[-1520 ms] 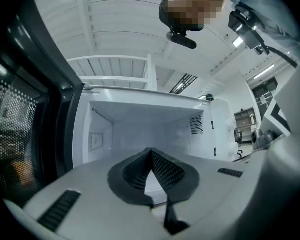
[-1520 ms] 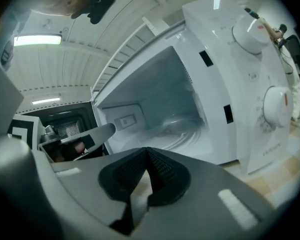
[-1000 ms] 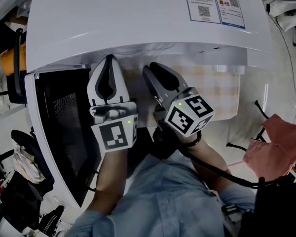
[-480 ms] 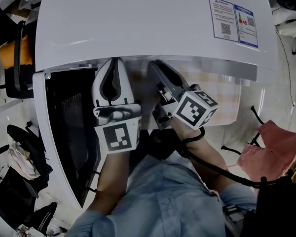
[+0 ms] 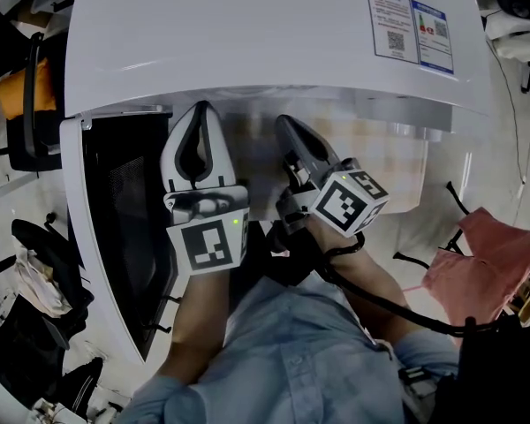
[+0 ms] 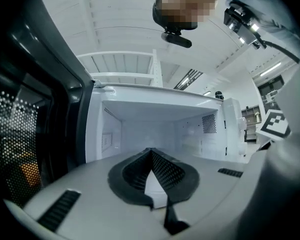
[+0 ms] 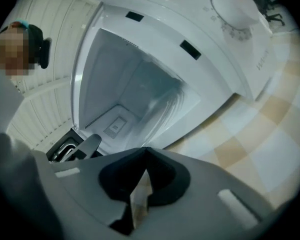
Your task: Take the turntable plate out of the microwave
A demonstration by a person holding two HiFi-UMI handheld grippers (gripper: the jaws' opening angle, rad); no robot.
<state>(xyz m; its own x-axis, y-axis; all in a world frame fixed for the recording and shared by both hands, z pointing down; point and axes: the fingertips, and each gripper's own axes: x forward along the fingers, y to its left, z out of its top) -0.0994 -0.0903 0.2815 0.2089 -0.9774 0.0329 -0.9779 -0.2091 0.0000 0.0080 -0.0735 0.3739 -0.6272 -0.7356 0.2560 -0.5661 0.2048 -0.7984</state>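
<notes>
The white microwave stands with its door swung open to the left. Both grippers point level into its mouth. My left gripper is shut at the cavity's left side, its tips meeting with nothing between them. My right gripper sits beside it, rolled a little, and is also shut with nothing seen between its pads. The white cavity shows bare walls. Its floor is hidden behind my jaws, and I cannot make out the turntable plate in any view.
The microwave stands on a beige checkered cloth. Its control dial is on the right of the cavity. A pink cloth lies at the right. The dark mesh door blocks the left side.
The right gripper's jaws stood apart and have closed, and that gripper has rolled slightly. The left gripper has stayed in place. The head view shifted a little.
</notes>
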